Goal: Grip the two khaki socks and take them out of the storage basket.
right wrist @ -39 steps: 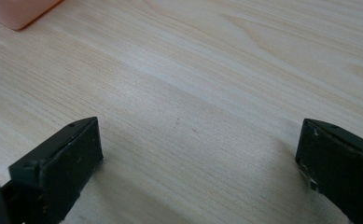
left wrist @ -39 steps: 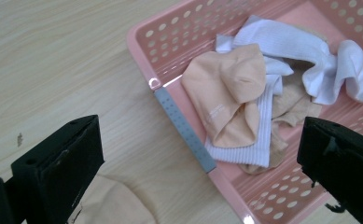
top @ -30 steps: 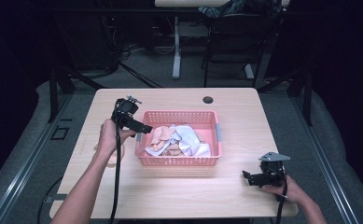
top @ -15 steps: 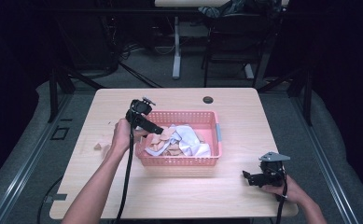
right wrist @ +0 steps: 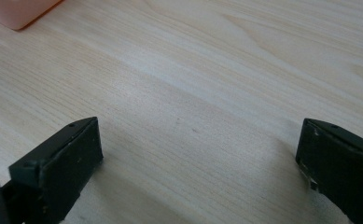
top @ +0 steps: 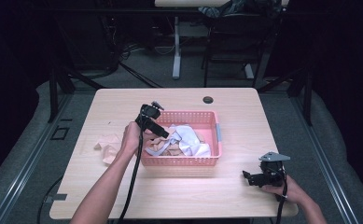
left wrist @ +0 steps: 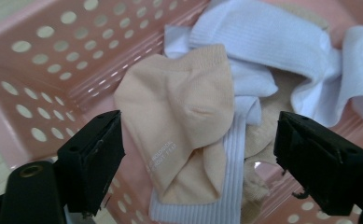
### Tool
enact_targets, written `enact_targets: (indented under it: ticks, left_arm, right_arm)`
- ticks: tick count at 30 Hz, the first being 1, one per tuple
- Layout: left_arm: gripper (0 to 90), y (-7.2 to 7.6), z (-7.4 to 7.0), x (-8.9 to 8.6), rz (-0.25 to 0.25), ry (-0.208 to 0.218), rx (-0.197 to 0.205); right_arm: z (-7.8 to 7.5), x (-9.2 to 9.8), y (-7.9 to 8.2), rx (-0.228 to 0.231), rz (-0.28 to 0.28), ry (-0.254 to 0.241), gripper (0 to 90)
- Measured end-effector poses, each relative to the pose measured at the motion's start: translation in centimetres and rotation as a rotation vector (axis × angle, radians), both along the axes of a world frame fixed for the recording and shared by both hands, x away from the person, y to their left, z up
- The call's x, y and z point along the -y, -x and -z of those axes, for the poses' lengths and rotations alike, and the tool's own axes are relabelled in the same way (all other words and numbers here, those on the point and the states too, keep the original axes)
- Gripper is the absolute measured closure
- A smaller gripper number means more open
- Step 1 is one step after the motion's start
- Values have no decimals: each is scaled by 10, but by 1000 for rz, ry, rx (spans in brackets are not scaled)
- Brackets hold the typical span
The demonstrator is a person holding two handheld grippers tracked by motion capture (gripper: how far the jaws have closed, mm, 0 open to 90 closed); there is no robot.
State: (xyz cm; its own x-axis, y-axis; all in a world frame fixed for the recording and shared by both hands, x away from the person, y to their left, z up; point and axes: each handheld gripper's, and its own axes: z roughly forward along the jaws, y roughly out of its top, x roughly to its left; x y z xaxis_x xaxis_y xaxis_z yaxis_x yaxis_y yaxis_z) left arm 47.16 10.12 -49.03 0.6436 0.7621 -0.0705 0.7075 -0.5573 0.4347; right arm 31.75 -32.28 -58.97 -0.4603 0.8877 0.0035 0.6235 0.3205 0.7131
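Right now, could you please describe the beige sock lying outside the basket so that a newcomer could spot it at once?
Start at the pink perforated plastic basket near the middle of the light wooden table. Look left of it, past the person's left hand: a crumpled beige sock lies on bare wood, while the other socks are piled inside the basket.

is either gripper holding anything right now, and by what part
Nothing is held. The left gripper hangs open over the beige sock in the pink basket, jaws apart on either side. The right gripper is open over bare table.
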Motion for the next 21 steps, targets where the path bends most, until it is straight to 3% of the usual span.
enact_targets:
  ticks: [3,5,11,14,19,21]
  left_arm:
    - [230,-1,8,4,12,-22,-16]
    - [344,-2,13,6,23,-24,-8]
    - [466,-2,25,10,35,-54,-42]
    - [569,-3,28,11,43,-56,-63]
    - [787,-2,32,12,68,-74,-63]
    - [824,-2,31,12,69,-81,-68]
  right_arm:
    - [0,0,0,0,0,0,0]
    - [0,0,0,0,0,0,0]
    - [0,0,0,-1,0,0,0]
    - [0,0,0,0,-1,0,0]
    - [0,0,0,-1,-3,-1,0]
    - [0,0,0,-6,-5,-3,0]
